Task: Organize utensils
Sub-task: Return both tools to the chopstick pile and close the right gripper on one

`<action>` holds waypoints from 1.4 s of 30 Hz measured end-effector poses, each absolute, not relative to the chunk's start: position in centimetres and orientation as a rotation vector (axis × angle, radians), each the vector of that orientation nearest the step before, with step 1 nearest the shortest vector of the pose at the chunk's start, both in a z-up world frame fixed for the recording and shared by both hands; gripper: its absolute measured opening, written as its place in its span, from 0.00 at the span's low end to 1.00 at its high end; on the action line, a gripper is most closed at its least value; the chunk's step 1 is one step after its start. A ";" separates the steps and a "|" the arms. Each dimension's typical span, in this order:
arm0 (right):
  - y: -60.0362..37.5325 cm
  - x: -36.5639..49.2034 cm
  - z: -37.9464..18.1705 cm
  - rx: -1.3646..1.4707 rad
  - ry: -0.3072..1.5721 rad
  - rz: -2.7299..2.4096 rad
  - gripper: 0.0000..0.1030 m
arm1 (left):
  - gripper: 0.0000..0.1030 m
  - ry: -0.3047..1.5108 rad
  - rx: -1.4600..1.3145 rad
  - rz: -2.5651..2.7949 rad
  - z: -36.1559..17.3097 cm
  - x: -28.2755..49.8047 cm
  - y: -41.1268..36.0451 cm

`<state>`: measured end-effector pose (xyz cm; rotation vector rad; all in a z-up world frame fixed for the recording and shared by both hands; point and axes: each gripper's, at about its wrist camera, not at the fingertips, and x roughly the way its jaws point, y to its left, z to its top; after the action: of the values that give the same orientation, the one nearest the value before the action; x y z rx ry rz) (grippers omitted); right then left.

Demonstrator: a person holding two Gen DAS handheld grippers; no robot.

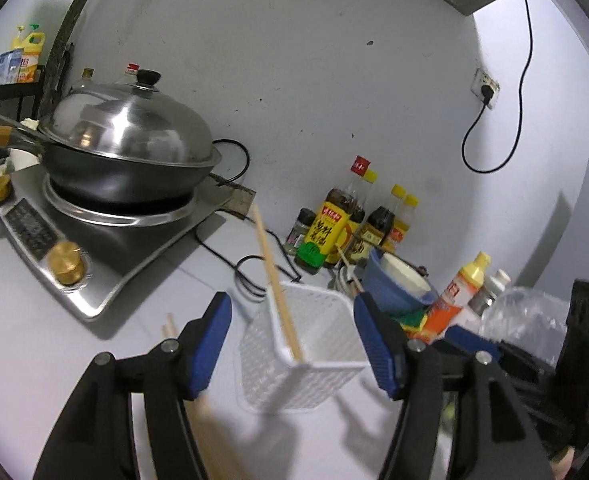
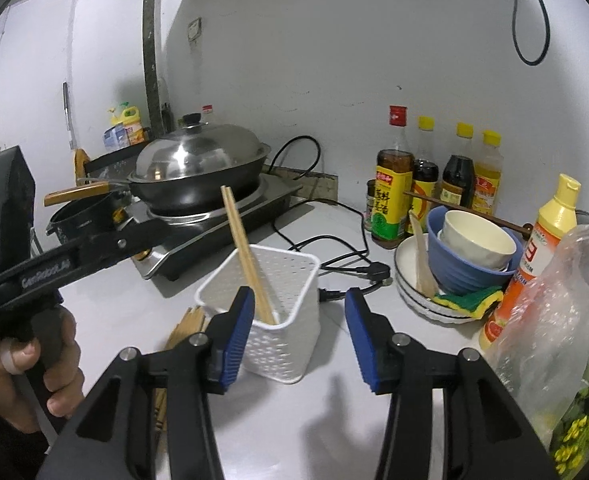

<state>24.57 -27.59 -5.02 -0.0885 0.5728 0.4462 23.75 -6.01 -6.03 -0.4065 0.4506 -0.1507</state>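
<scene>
In the left wrist view, the left hand-held gripper (image 1: 292,336) is held apart and empty before the white basket (image 1: 318,376), where a chopstick pair (image 1: 278,288) is stood leaning. In the right wrist view, the right hand-held gripper (image 2: 298,340) is likewise parted, empty; loose chopsticks (image 2: 186,326) are left on the counter (image 2: 114,300), presumably for collection.

I see cool, even indoor light with soft shadows on the white countertop (image 2: 326,412), glare on the domed steel wok lid (image 1: 134,128), motion blur smearing the white perforated plastic basket (image 1: 294,364), and heavy fisheye bending with dark corners.
</scene>
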 end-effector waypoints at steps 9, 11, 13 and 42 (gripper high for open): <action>-23.4 23.2 -7.4 -0.127 0.647 0.453 0.43 | 0.62 0.519 -0.383 -0.144 -9.3 20.4 -1.6; -22.8 23.1 -8.1 -0.132 0.665 0.453 0.43 | 0.62 0.557 -0.409 -0.166 -10.4 20.1 -0.2; -22.0 23.0 -8.8 -0.141 0.686 0.449 0.43 | 0.62 0.575 -0.407 -0.167 -11.2 19.7 1.0; -12.8 26.5 -19.4 -0.273 0.920 0.456 0.33 | 0.62 0.730 -0.452 -0.043 -18.5 17.3 9.6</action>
<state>26.48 -12.77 -19.44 -0.2729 0.9196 0.4560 17.35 9.57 -18.53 -0.4520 0.7296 -0.0434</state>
